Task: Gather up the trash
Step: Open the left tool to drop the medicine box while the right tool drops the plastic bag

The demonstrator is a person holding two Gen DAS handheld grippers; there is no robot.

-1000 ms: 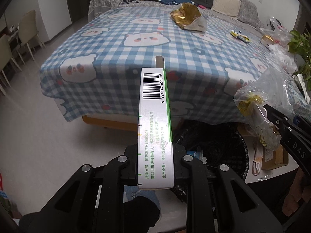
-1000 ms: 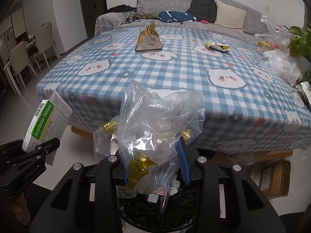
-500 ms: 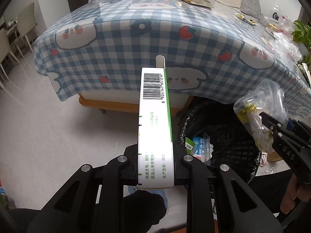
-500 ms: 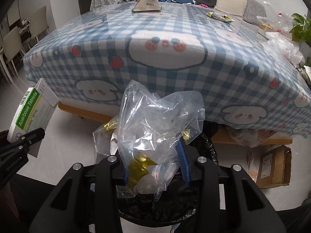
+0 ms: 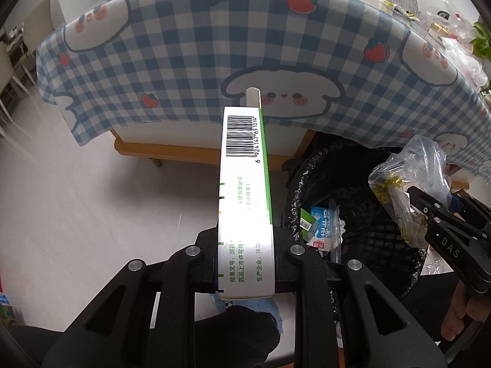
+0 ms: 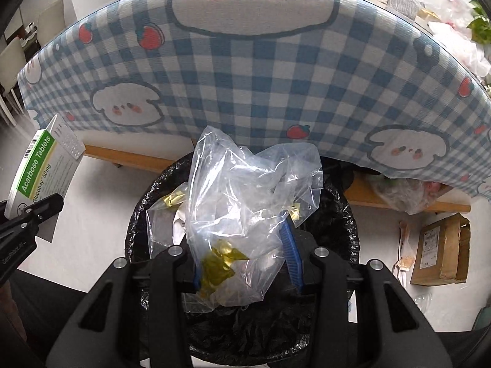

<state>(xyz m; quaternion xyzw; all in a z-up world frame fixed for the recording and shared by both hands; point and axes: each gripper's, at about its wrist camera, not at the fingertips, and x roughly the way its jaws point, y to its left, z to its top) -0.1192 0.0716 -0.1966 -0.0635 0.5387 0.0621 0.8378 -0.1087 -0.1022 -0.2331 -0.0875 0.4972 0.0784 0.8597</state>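
The crumpled clear plastic bag (image 6: 245, 214), thin and crinkled with scraps of gold foil inside, is held directly above the mouth of the trash bin (image 6: 340, 214); it is pinched between the blue-padded jaws of the right gripper (image 6: 245, 263), which are closed on its lower folds. A release here is judged to drop it straight in. The medicine box (image 5: 244, 202), a stiff white-and-green carton with a barcode and a loose end flap, is clamped by its near end in the left gripper (image 5: 245, 263), its long axis running forward along the fingers. It is carried to the left of the bin's rim, over bare floor, so a shift to the right is judged necessary before letting go. The bin is lined with glossy black film and wrappers are seen in it. Behind it hangs a blue-and-white checked tablecloth (image 5: 190, 61) printed with cartoon animals and strawberries. A cardboard box (image 6: 438, 251) lies on the floor to the right.
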